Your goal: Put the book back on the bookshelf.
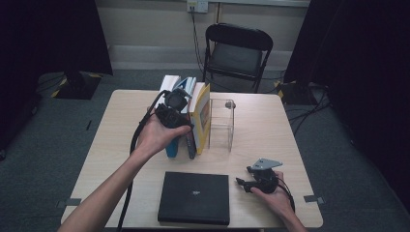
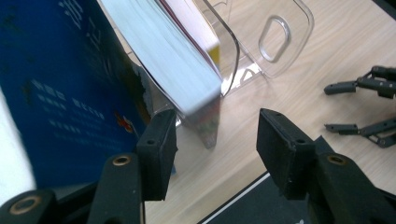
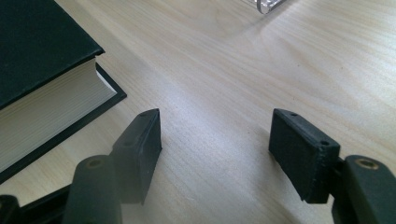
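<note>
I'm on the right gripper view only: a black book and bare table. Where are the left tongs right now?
Observer: The left tongs are at the row of upright books, behind the black book.
Operator: Gripping one?
Observer: No. Their jaws are open, and the corner of a yellow-covered book lies just ahead of the gap, untouched.
Operator: And the clear edge at the top of my view?
Observer: It's a clear plastic stand, upright just right of the books.
</note>
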`<state>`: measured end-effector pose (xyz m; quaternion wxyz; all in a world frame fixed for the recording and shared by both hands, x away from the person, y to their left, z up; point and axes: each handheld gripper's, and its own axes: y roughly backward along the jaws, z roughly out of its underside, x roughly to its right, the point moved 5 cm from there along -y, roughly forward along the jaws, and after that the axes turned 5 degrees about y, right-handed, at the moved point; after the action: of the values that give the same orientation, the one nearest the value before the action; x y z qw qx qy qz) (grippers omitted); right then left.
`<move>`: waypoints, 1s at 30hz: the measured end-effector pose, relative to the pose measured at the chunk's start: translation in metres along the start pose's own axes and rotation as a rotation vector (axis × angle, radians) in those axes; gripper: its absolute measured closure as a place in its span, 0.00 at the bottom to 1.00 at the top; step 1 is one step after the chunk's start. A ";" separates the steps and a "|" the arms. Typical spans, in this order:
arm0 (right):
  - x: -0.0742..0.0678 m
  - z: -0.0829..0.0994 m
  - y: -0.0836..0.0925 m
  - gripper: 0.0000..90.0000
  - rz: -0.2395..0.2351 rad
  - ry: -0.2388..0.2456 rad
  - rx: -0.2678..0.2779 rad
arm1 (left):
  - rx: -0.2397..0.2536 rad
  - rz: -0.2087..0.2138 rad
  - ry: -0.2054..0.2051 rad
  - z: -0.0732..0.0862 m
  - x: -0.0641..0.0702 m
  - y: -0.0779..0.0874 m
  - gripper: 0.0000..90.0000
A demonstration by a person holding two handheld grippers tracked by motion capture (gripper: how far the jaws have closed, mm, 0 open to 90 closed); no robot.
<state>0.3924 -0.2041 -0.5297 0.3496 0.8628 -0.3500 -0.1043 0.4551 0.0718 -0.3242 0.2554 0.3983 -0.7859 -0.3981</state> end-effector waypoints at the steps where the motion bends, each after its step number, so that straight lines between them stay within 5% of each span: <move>1: 0.000 0.000 0.000 0.38 0.000 0.001 0.000 | 0.007 0.000 -0.002 0.002 0.001 0.000 0.54; 17: 0.000 0.000 0.000 0.38 -0.002 0.001 0.000 | 0.053 0.031 0.007 0.049 -0.005 -0.013 0.59; 30: -0.006 -0.003 0.001 0.36 -0.017 -0.006 -0.013 | 0.040 0.062 0.026 0.110 -0.023 -0.039 0.59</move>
<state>0.3888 -0.1987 -0.5275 0.3534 0.8630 -0.3431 -0.1119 0.4054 0.1231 -0.4192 0.2697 0.3840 -0.8023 -0.3691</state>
